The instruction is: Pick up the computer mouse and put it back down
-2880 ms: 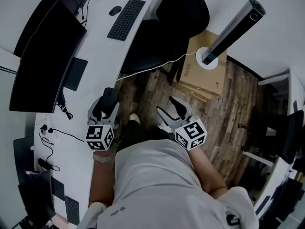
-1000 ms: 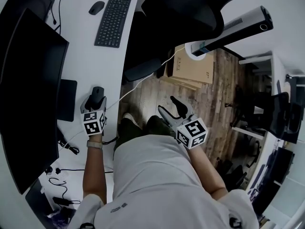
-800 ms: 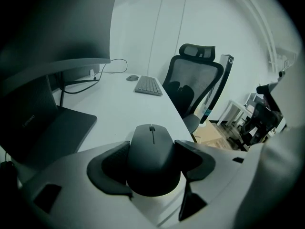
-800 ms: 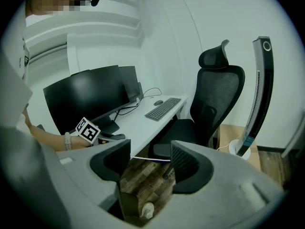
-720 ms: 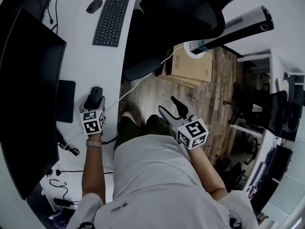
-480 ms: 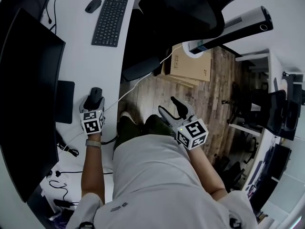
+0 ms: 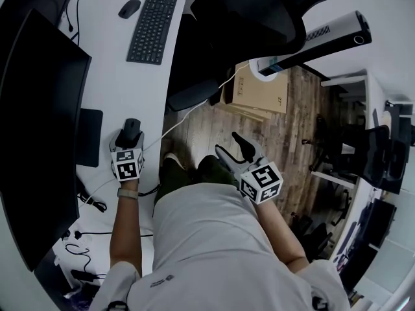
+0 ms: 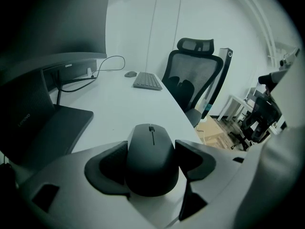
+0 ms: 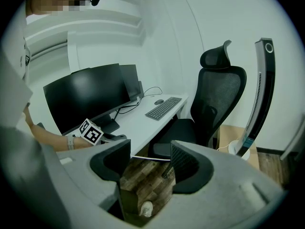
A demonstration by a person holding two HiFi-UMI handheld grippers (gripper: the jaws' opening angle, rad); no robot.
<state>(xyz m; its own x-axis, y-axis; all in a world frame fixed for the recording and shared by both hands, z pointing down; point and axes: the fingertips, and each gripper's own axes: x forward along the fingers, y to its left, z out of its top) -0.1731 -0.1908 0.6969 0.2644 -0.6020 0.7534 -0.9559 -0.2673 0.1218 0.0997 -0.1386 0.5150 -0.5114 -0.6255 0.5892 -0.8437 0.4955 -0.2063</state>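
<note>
computer mouse (image 8: 151,156) is clamped in the left gripper (image 7: 131,136), near the desk (image 7: 139,76) front edge, at the end nearest the person

- left gripper view: both pads press on the mouse flanks, scroll wheel points away along the desk. can't tell whether the mouse rests on the desk top or sits just off it
- head view only gets the mouse nose poking out ahead of the jaws, no pad contact visible there
- right gripper (image 9: 148,163): jaws wide apart, nothing held, only floor planks and a shoe show through the gap. it hangs off the desk, over the floor, in front of the person's torso
- right gripper view also catches the left marker cube and forearm low over the desk top
- far end of desk: keyboard (image 7: 154,24) with a second mouse (image 7: 130,8) just beside it; monitor (image 7: 39,122) along the back edge
- vs 0.5 s ago: left gripper and mouse in the same spot, right gripper unchanged. vs 2.9 s ago: left gripper has closed on the mouse
- cardboard box (image 7: 259,92) on the floor off the desk, top closed, contents hidden
</note>
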